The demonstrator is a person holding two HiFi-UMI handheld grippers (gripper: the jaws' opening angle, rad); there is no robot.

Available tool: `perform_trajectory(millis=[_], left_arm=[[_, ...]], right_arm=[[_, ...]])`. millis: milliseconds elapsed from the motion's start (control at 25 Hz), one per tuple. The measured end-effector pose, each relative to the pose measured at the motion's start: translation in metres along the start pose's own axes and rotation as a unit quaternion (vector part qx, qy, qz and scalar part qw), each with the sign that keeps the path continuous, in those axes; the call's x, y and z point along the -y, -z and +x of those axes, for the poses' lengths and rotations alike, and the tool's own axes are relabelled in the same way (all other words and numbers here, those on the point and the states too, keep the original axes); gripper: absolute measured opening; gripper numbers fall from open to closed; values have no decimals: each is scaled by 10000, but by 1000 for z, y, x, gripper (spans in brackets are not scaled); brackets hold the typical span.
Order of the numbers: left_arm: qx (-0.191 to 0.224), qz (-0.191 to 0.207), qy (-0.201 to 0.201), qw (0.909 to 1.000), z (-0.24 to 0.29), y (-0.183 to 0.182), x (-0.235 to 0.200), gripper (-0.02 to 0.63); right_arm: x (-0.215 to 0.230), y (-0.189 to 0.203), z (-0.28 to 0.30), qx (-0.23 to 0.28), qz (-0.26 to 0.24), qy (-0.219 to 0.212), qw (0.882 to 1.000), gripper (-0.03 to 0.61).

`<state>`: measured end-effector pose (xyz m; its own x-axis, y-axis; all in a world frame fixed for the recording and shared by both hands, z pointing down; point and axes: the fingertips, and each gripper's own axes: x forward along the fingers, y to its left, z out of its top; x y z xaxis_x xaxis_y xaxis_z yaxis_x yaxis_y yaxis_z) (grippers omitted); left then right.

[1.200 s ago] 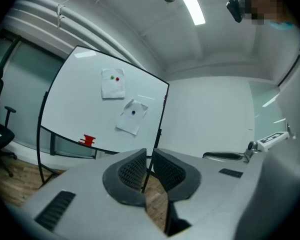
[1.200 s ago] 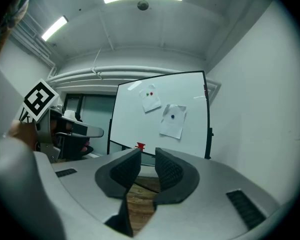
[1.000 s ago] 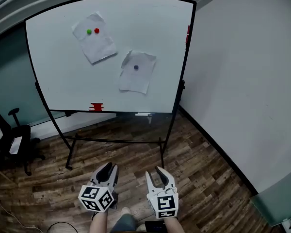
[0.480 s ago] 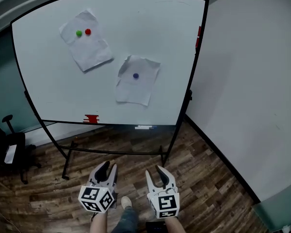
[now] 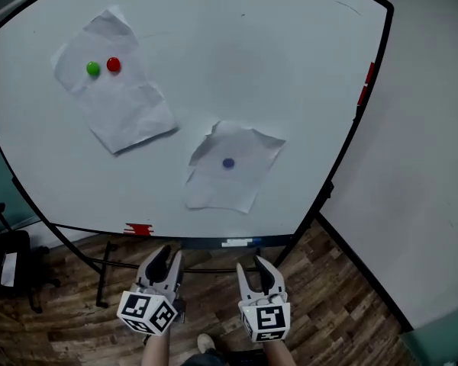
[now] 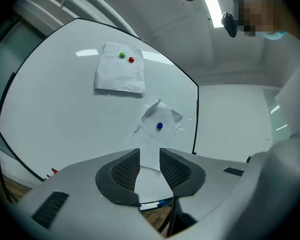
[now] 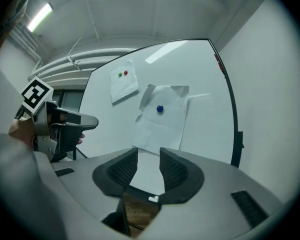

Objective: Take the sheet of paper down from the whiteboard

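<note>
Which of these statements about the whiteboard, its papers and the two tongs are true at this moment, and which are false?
1. An upper sheet and a lower sheet hang on the whiteboard. True.
2. One blue magnet pins the lower sheet. True.
3. A single yellow magnet pins the upper sheet. False: a green magnet and a red magnet pin it.
4. The left tongs and the right tongs are both open. True.
5. The left tongs grip the lower sheet. False: they have just been opening, hold nothing and are short of the board.
</note>
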<state>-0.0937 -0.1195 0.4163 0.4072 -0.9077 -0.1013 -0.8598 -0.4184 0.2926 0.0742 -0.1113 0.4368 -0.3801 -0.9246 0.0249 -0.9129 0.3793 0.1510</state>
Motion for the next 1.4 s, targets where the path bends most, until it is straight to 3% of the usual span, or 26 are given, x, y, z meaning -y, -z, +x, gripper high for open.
perform_trajectory(millis=[240,360,560,1080,1400], left_arm=[[-7,-119,234,9997,69,-9,-39,126],[-13,-130,383,9992,91,-12,-41,126],[133,4,590,9982,109,-26,-38,126],[283,452,612,9967,144,-46,-35,126],[448,523,570,9960,165,-62,-41,126]], right_arm=[[17,-11,66,103,-31,242,9996,144],[26,-18,78,76,-70,363,9993,144],[34,-38,96,526,29,434,9977,144],[48,-76,127,997,-157,236,9946,144],[51,-105,154,1462,-93,40,9892,144]])
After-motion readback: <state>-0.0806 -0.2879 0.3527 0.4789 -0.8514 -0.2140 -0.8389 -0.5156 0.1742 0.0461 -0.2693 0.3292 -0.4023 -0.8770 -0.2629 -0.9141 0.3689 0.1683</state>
